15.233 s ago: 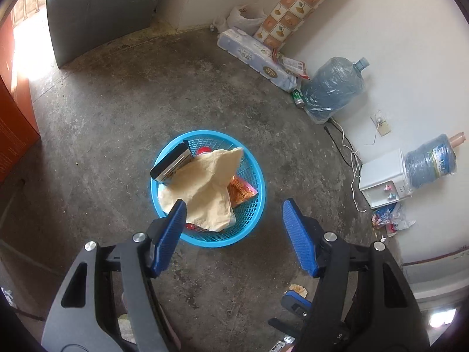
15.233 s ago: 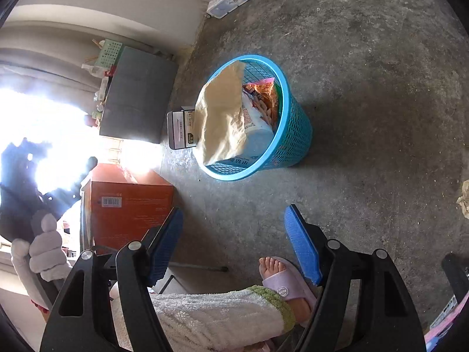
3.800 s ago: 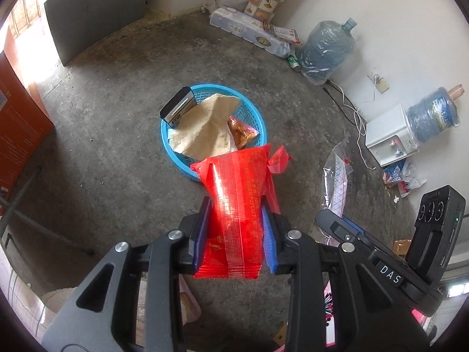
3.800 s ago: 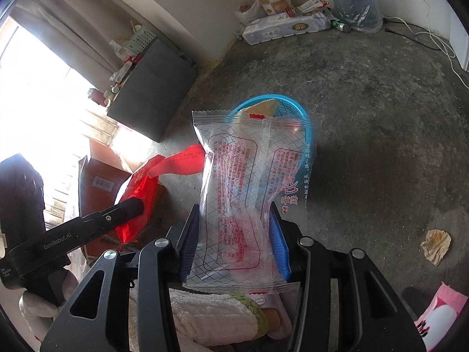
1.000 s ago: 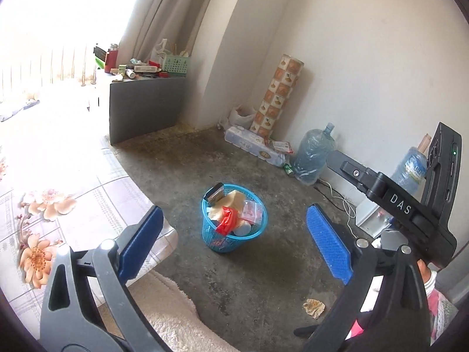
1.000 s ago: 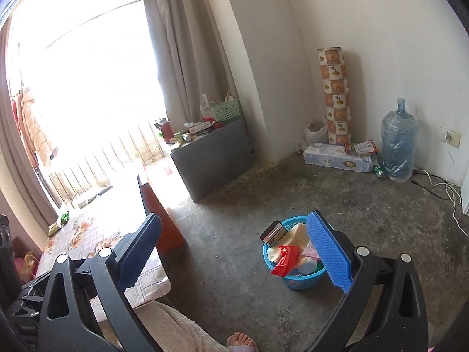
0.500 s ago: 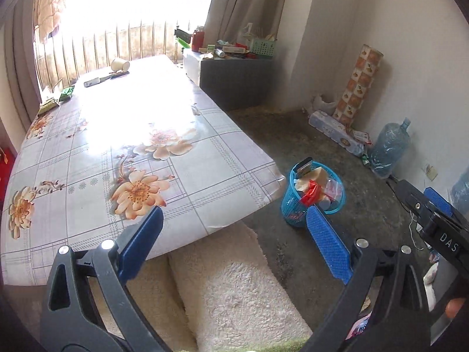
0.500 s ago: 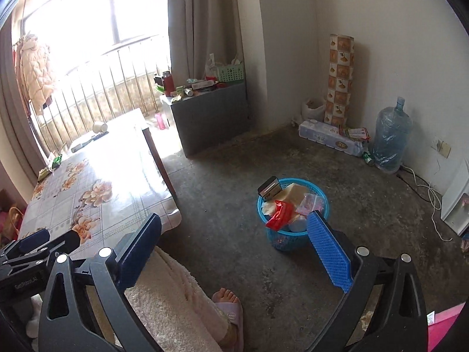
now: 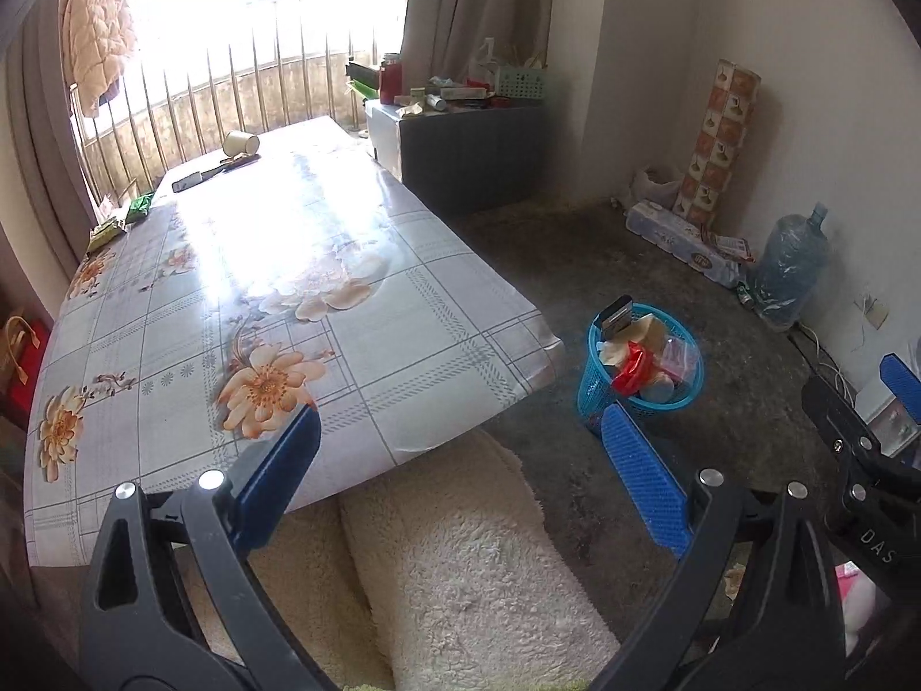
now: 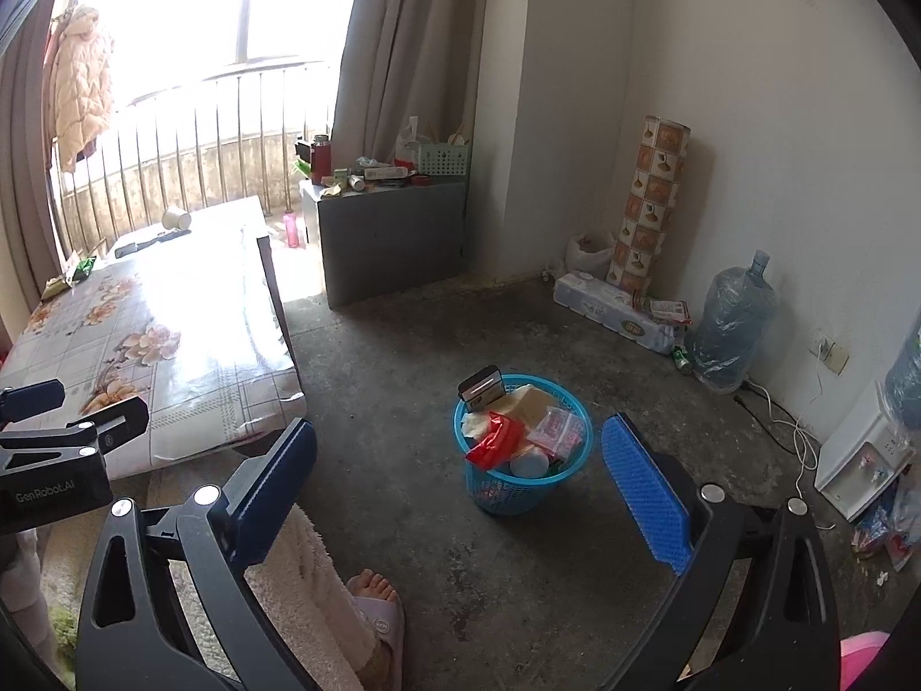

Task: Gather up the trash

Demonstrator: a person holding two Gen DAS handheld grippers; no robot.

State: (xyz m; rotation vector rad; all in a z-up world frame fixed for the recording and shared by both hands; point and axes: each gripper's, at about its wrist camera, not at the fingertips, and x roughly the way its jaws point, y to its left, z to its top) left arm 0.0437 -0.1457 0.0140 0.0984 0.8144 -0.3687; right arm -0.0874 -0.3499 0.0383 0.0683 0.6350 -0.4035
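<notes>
A blue mesh trash basket (image 10: pixel 567 478) stands on the concrete floor, also in the left wrist view (image 9: pixel 598 388). It holds a red wrapper (image 10: pixel 495 442), a clear printed wrapper (image 10: pixel 557 425), tan paper and a dark box. My left gripper (image 9: pixel 460 475) is open and empty, held high over the table's near corner. My right gripper (image 10: pixel 460 475) is open and empty, well above and short of the basket. Small items lie at the table's far end: a paper cup (image 9: pixel 240 143) and green packets (image 9: pixel 118 221).
A table with a floral cloth (image 9: pixel 242 299) fills the left. A grey cabinet (image 10: pixel 391 236), a patterned roll (image 10: pixel 647 207), a pack of paper rolls (image 10: pixel 613 314), water bottles (image 10: pixel 731 328) and a white dispenser (image 10: pixel 857 460) line the walls. My leg and slippered foot (image 10: pixel 374 622) are below.
Both grippers have risen and pulled back from the basket, swinging left, so the table now fills more of the left wrist view. Both stay open and empty.
</notes>
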